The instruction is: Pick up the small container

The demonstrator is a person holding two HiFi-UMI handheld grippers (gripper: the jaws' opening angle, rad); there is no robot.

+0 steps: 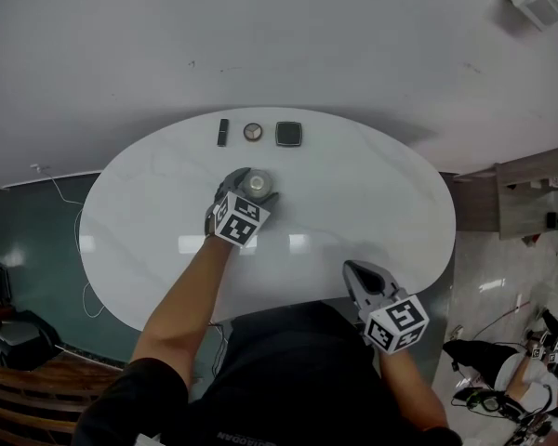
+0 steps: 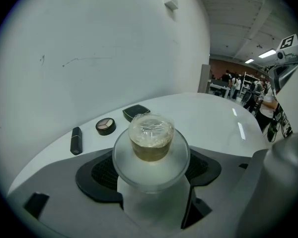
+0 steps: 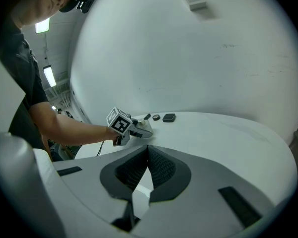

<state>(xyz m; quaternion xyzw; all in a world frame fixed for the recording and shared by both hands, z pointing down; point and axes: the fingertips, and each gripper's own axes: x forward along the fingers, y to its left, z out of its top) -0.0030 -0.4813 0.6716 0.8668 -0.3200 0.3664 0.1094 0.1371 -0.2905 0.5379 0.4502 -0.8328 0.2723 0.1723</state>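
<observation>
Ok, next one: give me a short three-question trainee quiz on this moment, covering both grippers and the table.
1. What stands between the jaws of the left gripper? A a spoon; B the small container; C nothing.
2. True or false: the jaws of the right gripper are together with nothing between them.
3. How many dark items lie in a row at the far edge of the table?

Key: 1 B, with the jaws wide apart at its sides. 2 True. 3 Three: a tube, a round compact and a square compact.
</observation>
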